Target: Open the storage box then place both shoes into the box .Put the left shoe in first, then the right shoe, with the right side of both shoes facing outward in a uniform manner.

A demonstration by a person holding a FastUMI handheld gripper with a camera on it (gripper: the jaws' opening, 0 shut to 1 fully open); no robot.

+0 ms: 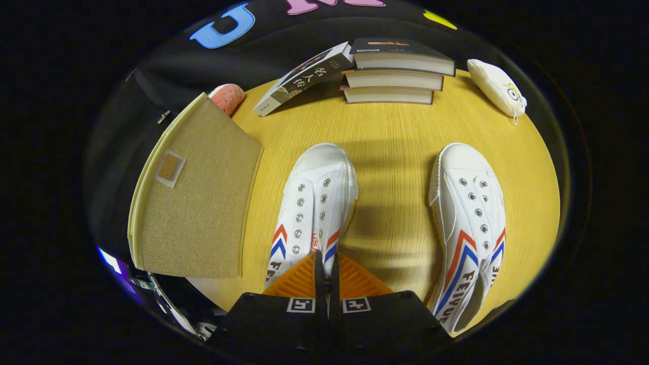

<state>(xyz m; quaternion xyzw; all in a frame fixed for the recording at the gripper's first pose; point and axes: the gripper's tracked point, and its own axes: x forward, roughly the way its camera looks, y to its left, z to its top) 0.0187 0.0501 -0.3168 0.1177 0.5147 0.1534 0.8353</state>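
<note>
My tongs (327, 276) are pressed together over the left shoe (312, 208); the box (195, 203) sits closed beside it, the right shoe (469, 223) apart.

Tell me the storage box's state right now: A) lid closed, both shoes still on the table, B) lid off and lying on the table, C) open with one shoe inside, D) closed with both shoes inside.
A: the storage box shows its closed fabric lid, and both white shoes sit on the table, with the gripper fingers together.
</note>
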